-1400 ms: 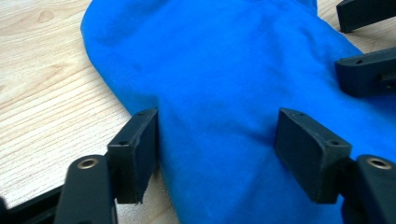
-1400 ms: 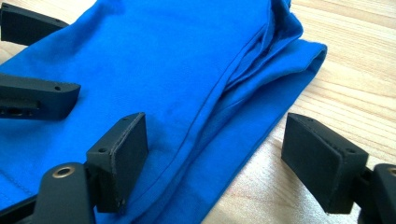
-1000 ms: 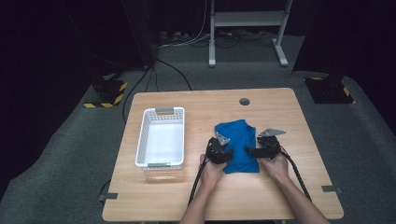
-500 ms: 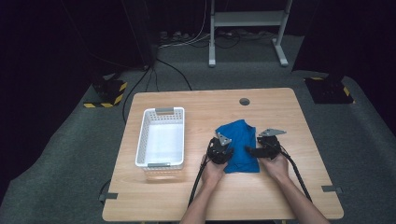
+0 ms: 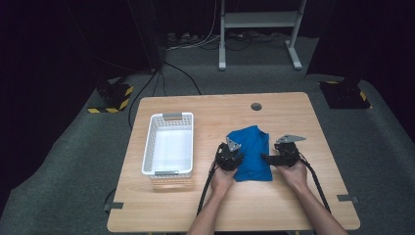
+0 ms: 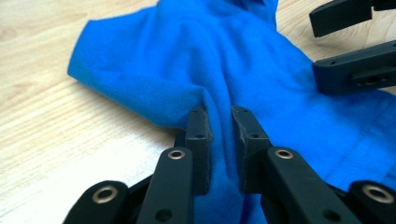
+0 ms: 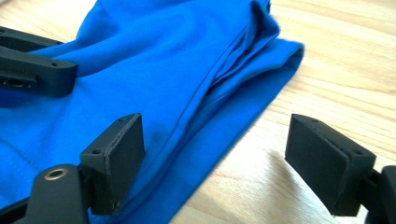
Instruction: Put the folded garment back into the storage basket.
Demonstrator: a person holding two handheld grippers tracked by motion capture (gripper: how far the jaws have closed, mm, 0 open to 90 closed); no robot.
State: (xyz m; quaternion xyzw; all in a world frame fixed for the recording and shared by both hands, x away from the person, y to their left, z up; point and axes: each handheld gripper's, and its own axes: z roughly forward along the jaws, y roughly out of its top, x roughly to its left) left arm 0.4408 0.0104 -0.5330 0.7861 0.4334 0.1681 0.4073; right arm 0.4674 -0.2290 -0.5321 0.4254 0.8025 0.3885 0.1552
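Blue cloth (image 5: pixel 252 152) lies on the table (image 5: pixel 205 205), right of frame center in the high view, beside the white basket (image 5: pixel 169 143). Left gripper (image 6: pixel 219 128): jaws have just been closing and now pinch a fold of the cloth. Right gripper (image 7: pixel 215 158): jaws apart, straddling the cloth's edge without clamping it.

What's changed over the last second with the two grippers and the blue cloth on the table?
The left gripper has just been closing its fingers and now pinches a fold at the near left edge of the blue cloth. The right gripper stays open at the cloth's right edge, holding nothing. Both hands kept their places, the cloth lies where it was, and the white basket has not moved.
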